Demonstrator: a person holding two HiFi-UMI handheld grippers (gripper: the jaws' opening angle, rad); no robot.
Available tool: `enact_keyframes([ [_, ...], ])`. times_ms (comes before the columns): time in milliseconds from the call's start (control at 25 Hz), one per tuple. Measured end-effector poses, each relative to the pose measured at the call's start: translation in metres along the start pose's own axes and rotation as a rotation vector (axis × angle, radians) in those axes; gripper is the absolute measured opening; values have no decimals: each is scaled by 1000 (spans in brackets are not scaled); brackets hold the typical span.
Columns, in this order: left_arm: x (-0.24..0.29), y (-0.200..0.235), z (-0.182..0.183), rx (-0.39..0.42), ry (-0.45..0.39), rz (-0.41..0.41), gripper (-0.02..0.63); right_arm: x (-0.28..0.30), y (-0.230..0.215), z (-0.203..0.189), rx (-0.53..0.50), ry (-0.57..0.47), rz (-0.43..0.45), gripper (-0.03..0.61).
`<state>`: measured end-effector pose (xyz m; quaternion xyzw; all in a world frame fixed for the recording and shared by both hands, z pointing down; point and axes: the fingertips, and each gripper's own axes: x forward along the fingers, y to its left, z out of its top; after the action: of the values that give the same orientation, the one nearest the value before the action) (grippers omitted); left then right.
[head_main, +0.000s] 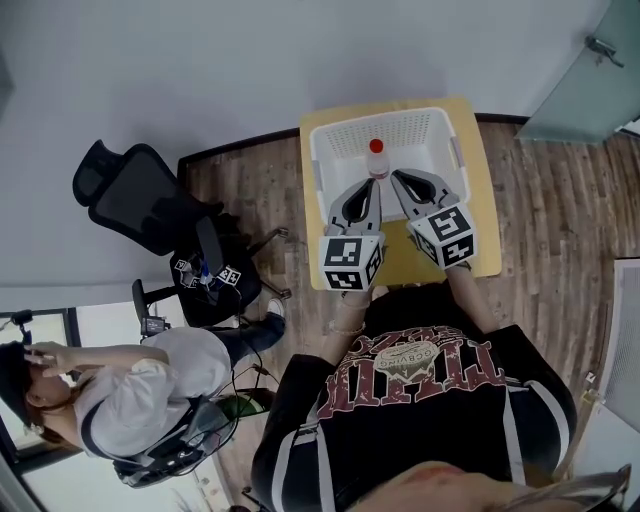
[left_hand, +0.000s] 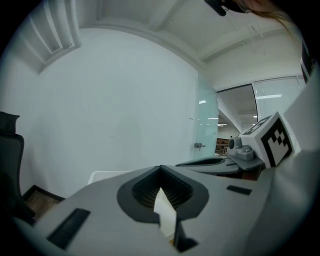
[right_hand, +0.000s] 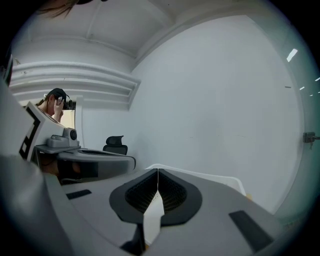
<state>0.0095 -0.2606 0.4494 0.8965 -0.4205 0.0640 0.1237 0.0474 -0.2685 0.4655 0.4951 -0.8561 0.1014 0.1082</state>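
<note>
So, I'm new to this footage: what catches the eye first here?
A white basket sits on a small yellow table, with a red-capped bottle standing in it. The left gripper and right gripper, jaws together, point toward the bottle. A black office chair stands at the left.

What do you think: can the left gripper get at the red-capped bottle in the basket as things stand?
Probably yes: the left gripper points at the bottle in the open-topped basket, nothing between. Its jaws are shut, though, and would need opening.

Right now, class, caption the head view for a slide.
Both shut, left gripper and right gripper hover near a red-capped bottle in a white basket on a yellow table.
</note>
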Motion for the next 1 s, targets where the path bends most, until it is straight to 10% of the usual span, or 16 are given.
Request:
enact_keyframes([
  [1000, 1, 15, -5, -18, 15, 100, 44, 59, -37, -31, -52, 133, 31, 17],
])
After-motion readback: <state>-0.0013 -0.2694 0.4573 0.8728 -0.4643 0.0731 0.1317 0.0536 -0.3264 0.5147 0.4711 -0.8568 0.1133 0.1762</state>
